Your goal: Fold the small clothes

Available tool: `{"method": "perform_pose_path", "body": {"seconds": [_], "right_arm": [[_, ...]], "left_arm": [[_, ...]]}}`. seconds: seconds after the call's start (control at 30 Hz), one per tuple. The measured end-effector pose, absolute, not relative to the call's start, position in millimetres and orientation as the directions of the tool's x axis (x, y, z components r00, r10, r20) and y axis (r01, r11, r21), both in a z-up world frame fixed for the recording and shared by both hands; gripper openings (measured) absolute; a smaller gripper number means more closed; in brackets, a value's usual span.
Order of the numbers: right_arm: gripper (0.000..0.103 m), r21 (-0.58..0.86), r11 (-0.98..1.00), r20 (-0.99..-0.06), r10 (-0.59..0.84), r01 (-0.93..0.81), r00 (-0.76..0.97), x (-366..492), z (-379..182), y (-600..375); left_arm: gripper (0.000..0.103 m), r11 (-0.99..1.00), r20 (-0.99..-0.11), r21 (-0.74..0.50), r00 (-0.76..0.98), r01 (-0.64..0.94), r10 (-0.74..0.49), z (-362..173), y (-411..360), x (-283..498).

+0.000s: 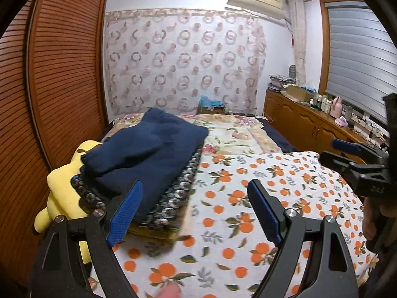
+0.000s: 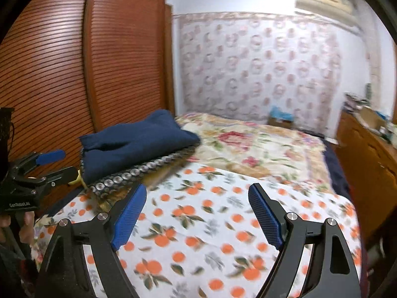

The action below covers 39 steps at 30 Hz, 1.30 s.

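Observation:
A folded navy garment (image 1: 148, 149) (image 2: 139, 139) lies on top of a stack with a dark circle-patterned cloth (image 1: 173, 198) (image 2: 139, 171) under it, at the bed's left side. My left gripper (image 1: 196, 211) is open and empty above the orange-print sheet (image 1: 248, 186), its left pad close to the stack's near corner. My right gripper (image 2: 197, 216) hovers over the same sheet (image 2: 211, 223), jaws wide apart with nothing between them. Each gripper shows at the edge of the other's view: the right gripper (image 1: 332, 152) and the left gripper (image 2: 62, 165).
A yellow plush toy (image 1: 62, 193) is wedged between the stack and the louvred wardrobe doors (image 1: 62, 74). A floral bedspread (image 2: 260, 144) covers the far half of the bed. A wooden cabinet (image 1: 297, 124) with clutter runs along the right. A cardboard box (image 1: 211, 109) sits at the bed's far end.

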State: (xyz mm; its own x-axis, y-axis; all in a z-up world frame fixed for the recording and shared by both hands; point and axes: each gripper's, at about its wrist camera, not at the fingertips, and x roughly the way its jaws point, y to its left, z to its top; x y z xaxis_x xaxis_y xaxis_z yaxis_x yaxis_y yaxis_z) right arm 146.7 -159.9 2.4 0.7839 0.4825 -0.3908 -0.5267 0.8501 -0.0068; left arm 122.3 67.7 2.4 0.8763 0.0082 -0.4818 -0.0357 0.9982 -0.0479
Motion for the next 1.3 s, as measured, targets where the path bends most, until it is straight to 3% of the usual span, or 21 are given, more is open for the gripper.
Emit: {"method": "perform_pose_path", "body": {"seconds": [0.47, 1.3], "right_arm": [[0.085, 0.032, 0.927, -0.305, 0.364, -0.373, 0.880, 57.2, 15.6, -194.5], [0.085, 0.037, 0.937, -0.304, 0.342, -0.347, 0.889, 77.1, 8.0, -197.6]], "left_arm": [[0.087, 0.999, -0.447, -0.030, 0.893, 0.035, -0.045, 20.3, 20.1, 108.2], [0.087, 0.999, -0.429, -0.022, 0.902, 0.047, -0.052, 26.5, 8.5, 102.6]]}}
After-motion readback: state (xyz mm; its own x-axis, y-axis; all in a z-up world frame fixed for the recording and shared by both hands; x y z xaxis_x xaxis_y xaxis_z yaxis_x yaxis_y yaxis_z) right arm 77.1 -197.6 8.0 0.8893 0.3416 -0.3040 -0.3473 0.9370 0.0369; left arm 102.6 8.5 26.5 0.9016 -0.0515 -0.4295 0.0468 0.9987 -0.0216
